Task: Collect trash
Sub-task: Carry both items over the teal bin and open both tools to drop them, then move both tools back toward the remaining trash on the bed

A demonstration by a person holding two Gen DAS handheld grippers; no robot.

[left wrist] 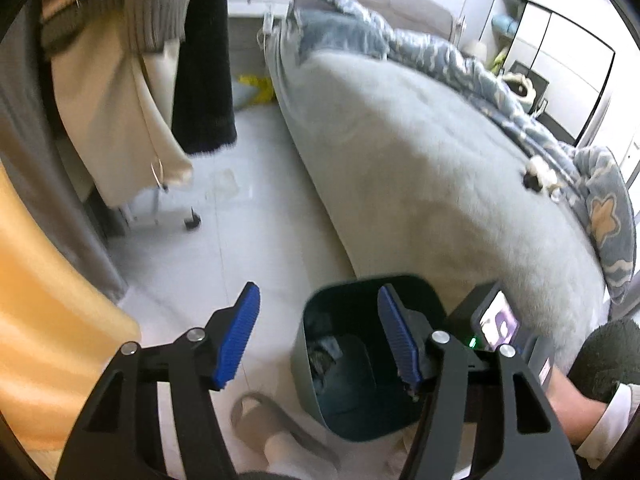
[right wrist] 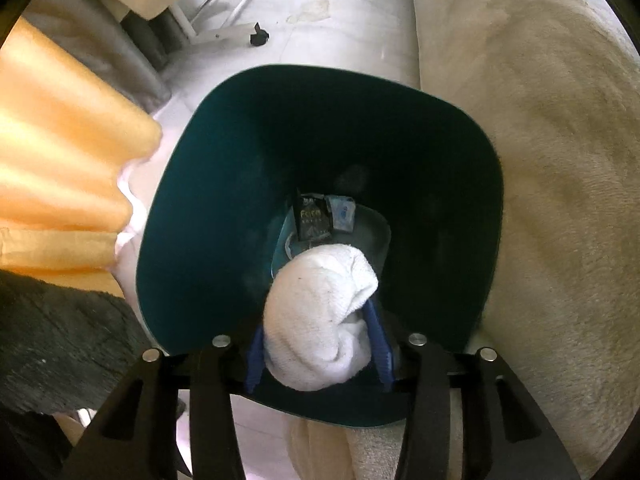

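A dark green trash bin (right wrist: 224,184) stands on the floor beside the bed, seen from straight above in the right wrist view. A black packet (right wrist: 312,216) and other scraps lie at its bottom. My right gripper (right wrist: 316,320) hangs over the bin's mouth with a white crumpled wad (right wrist: 320,312) between its blue pads (right wrist: 378,344), which touch it on both sides. In the left wrist view the bin (left wrist: 304,360) is low in the centre. My left gripper (left wrist: 318,294) is open above its near rim with nothing between the fingers.
A bed with a grey blanket (left wrist: 420,160) and blue quilt (left wrist: 460,60) fills the right side. Hanging clothes (left wrist: 140,60) on a wheeled rack (left wrist: 192,222) stand at left, with a yellow curtain (left wrist: 40,280) nearer. A grey slipper (left wrist: 260,412) lies by the bin.
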